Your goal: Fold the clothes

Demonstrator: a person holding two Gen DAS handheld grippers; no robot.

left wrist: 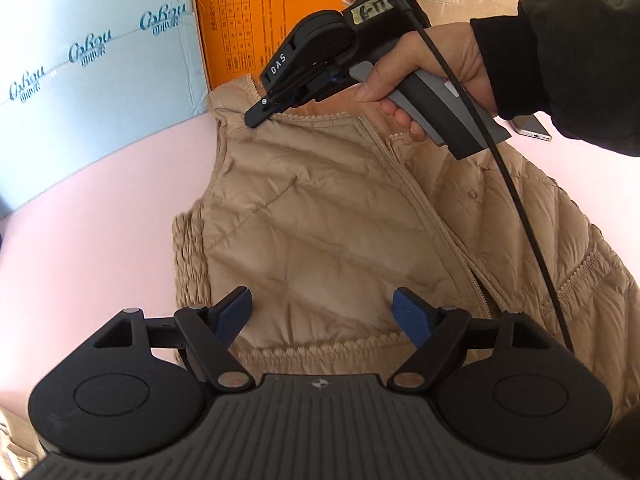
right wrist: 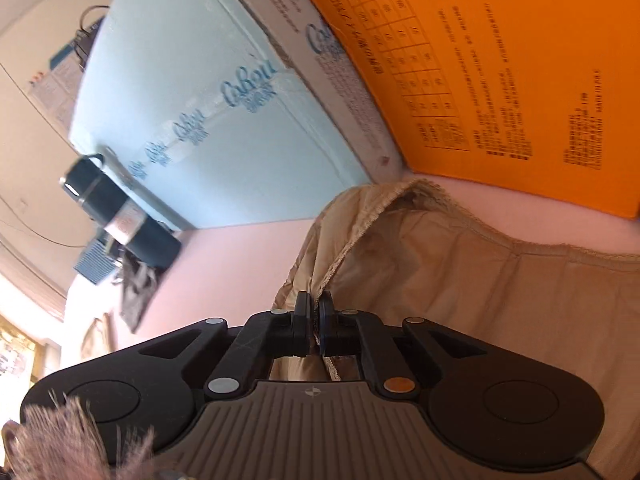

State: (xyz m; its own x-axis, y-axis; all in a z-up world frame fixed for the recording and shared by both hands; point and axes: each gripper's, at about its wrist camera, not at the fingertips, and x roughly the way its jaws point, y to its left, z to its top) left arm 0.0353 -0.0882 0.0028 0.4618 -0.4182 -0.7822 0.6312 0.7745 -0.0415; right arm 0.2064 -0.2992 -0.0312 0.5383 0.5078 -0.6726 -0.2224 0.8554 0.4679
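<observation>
A tan quilted vest (left wrist: 320, 220) lies front up on the pink surface (left wrist: 100, 220), its zip partly open. My left gripper (left wrist: 324, 314) hovers open over the vest's hem, blue pads wide apart and nothing pinched between them. In the left wrist view a hand in a dark sleeve holds my right gripper (left wrist: 258, 115), its tip at the vest's far left shoulder by the collar. In the right wrist view the right gripper (right wrist: 314, 314) is shut on the trimmed edge of the vest (right wrist: 440, 280), and the fabric rises in a fold ahead of the fingers.
A light blue box (left wrist: 92, 60) and an orange printed box (left wrist: 256, 12) stand along the far edge behind the vest. A phone (left wrist: 532, 128) lies at the far right. A dark flask (right wrist: 120, 216) lies beside the blue box (right wrist: 224, 92).
</observation>
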